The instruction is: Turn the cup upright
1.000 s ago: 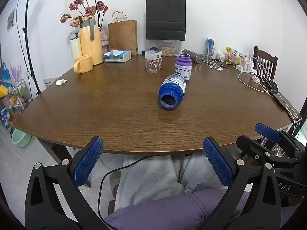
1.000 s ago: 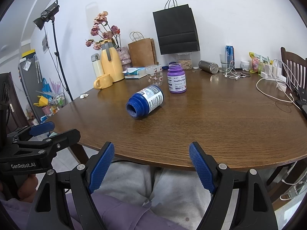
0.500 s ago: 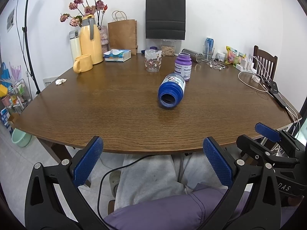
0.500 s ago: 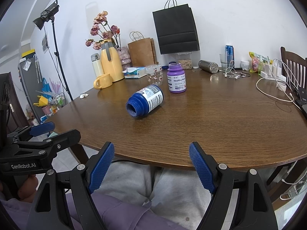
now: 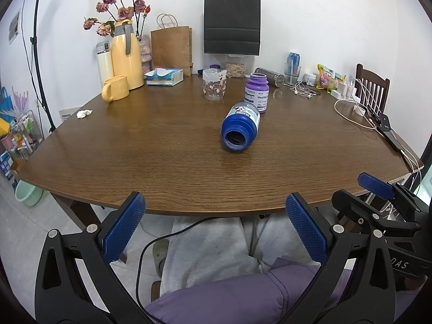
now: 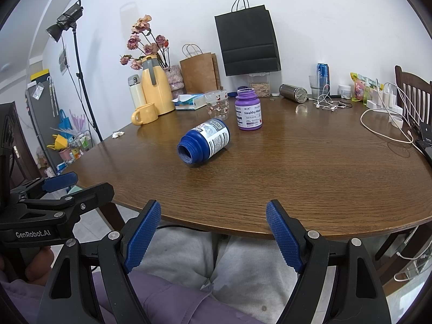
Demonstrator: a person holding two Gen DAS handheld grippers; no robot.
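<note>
A blue bottle-like cup (image 5: 240,127) lies on its side on the wooden table (image 5: 135,145), its open mouth facing me. It also shows in the right wrist view (image 6: 203,142). My left gripper (image 5: 214,224) is open and empty, held below the table's near edge above my lap. My right gripper (image 6: 213,229) is open and empty too, at the near edge. Each gripper shows at the side of the other's view: the right gripper (image 5: 378,205) and the left gripper (image 6: 54,197). Both are well short of the cup.
An upright purple bottle (image 5: 256,92) stands just behind the cup. A clear patterned glass (image 5: 214,83), yellow mug (image 5: 115,88), yellow jug (image 5: 127,54), tissue box (image 5: 164,76) and paper bags sit at the back. Cables (image 5: 359,110) and a chair (image 5: 372,86) are at right.
</note>
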